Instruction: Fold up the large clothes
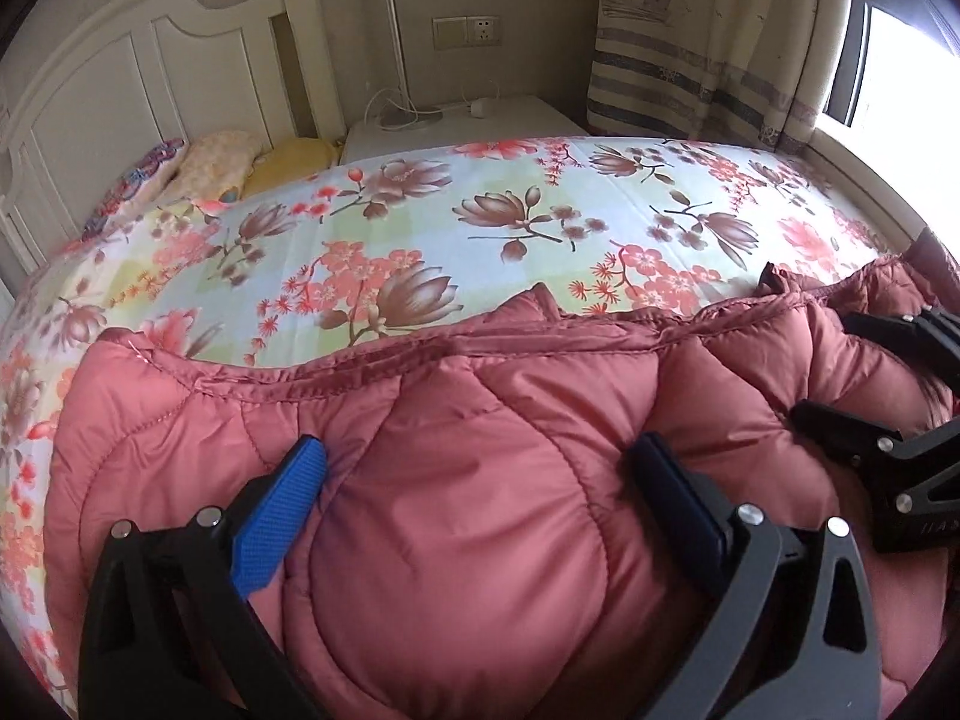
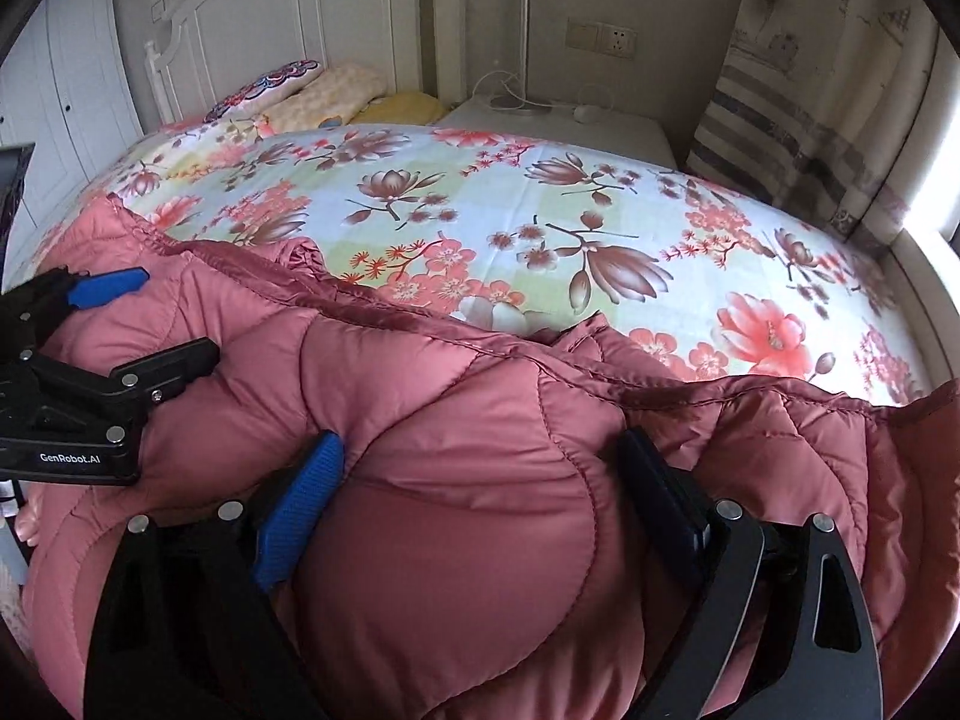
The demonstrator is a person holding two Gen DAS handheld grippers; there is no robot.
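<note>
A puffy pink-red quilted down jacket lies along the near side of the bed; it also fills the lower part of the right wrist view. My left gripper has its blue-padded fingers set wide and pressed into a thick bulge of the jacket that fills the gap between them. My right gripper grips a similar bulge the same way. Each gripper shows in the other's view: the right one at the right edge of the left wrist view, the left one at the left edge of the right wrist view. The jacket's hem edge runs across the bed ahead.
The bed has a floral sheet stretching ahead. Pillows lie by the white headboard at far left. A white nightstand with a lamp stands behind. A curtain and a bright window are at the right.
</note>
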